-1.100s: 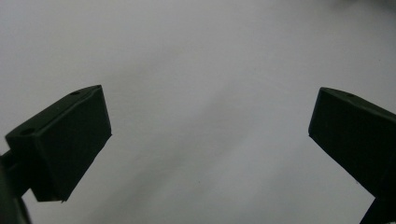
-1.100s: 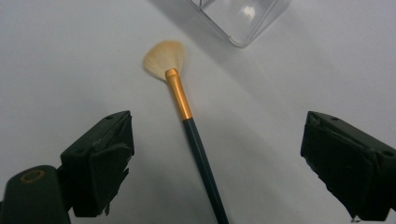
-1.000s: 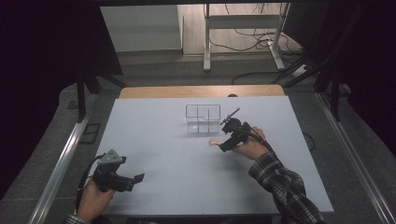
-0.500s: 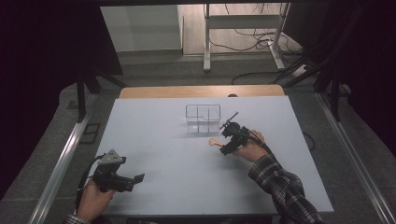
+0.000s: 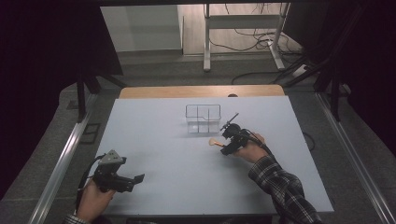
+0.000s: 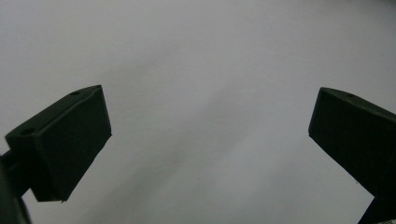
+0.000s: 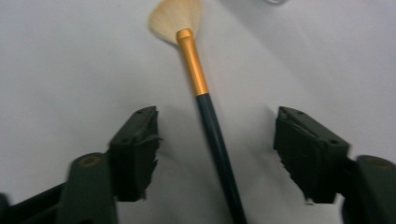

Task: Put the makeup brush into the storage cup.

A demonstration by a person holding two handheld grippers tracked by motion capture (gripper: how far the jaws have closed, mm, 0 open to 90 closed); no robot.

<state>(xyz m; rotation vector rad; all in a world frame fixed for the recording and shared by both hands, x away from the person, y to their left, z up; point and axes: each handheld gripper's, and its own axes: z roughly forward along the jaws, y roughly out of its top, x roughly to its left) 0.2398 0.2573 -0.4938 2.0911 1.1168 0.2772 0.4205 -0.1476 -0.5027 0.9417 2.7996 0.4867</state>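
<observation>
Pale grey, the surface (image 5: 159, 140) carries a clear wire-edged organiser (image 5: 203, 118) toward its far side. Near the front edge the left gripper (image 5: 135, 179) rests with jaws wide apart, nothing between them. Just before the organiser, the right gripper (image 5: 223, 147) has been closing its jaws, not yet touching the fan brush (image 7: 205, 107) lying flat between them.

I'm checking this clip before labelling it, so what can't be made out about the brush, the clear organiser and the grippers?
- Brush: handle end cut off by the bottom edge in the right gripper view; in the high view, the right gripper covers its handle.
- Clear organiser: too small in the high view to tell any contents.
- Left gripper: jaw bases cut off by the left gripper view's edges.
</observation>
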